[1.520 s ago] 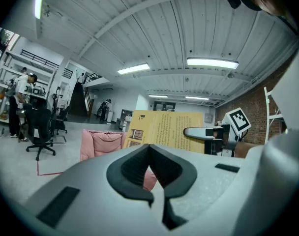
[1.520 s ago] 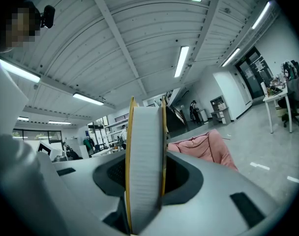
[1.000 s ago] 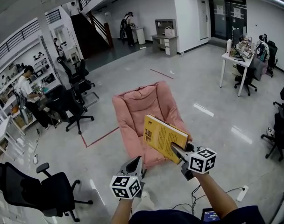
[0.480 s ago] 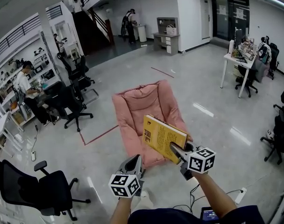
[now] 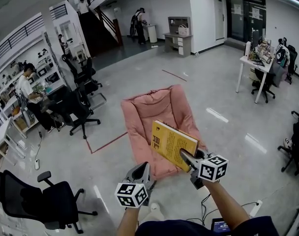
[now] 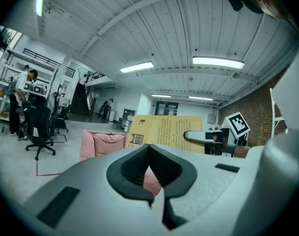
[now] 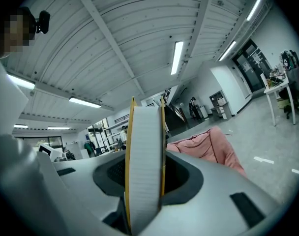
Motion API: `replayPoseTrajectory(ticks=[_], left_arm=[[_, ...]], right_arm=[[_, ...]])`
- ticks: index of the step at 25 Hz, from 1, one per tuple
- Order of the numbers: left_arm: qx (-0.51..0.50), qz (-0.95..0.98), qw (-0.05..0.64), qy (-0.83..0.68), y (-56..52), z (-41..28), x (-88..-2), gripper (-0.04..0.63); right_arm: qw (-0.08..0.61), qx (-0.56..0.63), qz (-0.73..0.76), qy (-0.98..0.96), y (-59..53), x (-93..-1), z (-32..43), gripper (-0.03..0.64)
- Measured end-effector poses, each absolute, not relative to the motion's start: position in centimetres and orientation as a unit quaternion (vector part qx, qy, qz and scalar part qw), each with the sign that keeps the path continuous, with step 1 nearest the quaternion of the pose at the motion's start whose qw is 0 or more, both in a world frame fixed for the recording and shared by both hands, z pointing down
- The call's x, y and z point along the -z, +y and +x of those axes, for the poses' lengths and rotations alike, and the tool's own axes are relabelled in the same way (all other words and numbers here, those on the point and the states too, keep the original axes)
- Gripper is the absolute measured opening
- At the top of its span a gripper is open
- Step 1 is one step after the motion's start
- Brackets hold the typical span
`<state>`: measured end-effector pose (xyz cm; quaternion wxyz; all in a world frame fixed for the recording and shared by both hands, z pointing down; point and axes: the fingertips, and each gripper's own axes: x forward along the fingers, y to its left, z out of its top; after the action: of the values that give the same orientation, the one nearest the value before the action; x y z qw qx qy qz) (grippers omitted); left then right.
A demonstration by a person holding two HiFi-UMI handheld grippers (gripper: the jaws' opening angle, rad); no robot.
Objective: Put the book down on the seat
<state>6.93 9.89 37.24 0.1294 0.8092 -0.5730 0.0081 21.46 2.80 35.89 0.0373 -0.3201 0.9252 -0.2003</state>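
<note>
Head view: the right gripper point(image 5: 185, 157) pinches a yellow book point(image 5: 170, 142) by its near corner, tilted above the front of the pink seat point(image 5: 154, 113) just ahead of the jaws. The left gripper point(image 5: 141, 173) sits left of the book. Black office chairs point(image 5: 75, 113) stand well left.

Left gripper view: the left gripper's jaws seem pressed together, with nothing between them. The book point(image 6: 164, 132) is ahead, to the right.

Right gripper view: the jaws clamp the book's point(image 7: 144, 171) page edge, and the seat point(image 7: 208, 146) lies beyond, to the right.

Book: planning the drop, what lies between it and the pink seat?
Nothing shows: in the left gripper view the book, clamped by the right gripper, hangs over the bare seat.
</note>
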Motion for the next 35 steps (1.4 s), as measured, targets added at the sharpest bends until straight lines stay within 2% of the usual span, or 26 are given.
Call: replayPoseTrajectory(ticks=[35], left_arm=[[0.011, 0.804, 0.162, -0.571, -0.9, -3.4, -37.1, 0.005]], right_arm=[[0.016, 0.207, -0.326, 0.922, -7.9, -35.1, 11.7, 0.152]])
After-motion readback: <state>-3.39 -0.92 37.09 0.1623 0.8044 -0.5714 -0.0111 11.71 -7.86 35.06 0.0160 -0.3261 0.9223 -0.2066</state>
